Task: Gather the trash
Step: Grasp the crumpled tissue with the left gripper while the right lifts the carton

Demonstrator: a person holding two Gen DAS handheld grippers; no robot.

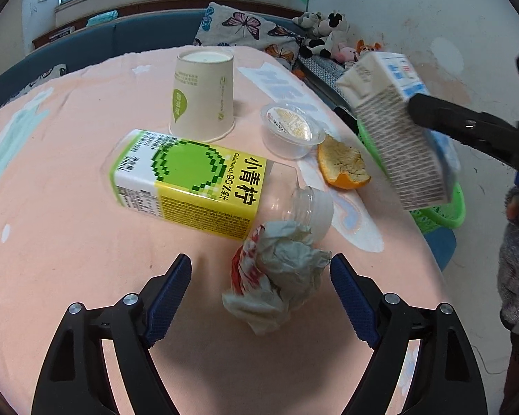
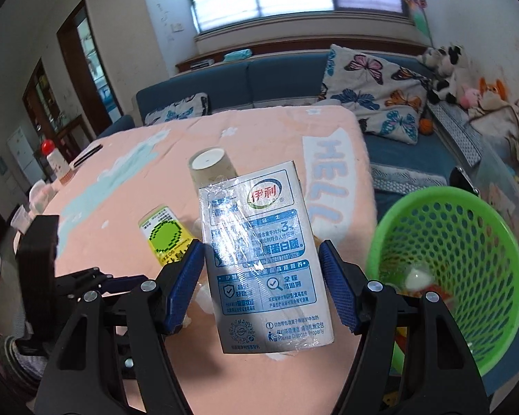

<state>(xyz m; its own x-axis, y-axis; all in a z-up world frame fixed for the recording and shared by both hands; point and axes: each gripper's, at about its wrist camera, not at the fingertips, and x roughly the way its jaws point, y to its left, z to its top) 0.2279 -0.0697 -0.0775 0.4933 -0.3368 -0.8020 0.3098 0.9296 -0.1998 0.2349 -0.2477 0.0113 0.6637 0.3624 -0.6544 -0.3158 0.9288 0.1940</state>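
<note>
A: Left gripper point(image 1: 261, 294) status?
B: Pitched downward, jaws spread wide, nothing pressed by the blue pads point(image 1: 169, 297).
A: Right gripper point(image 2: 261, 283)?
B: Raised and angled downward, jaws clamped on both sides of a milk carton point(image 2: 263, 259). A gloved hand point(image 1: 517, 269) is seen behind it in the left wrist view.

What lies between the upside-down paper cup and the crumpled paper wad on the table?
The left wrist view shows the clear bottle with a yellow-green label lying on its side between the paper cup and the paper wad.
</note>
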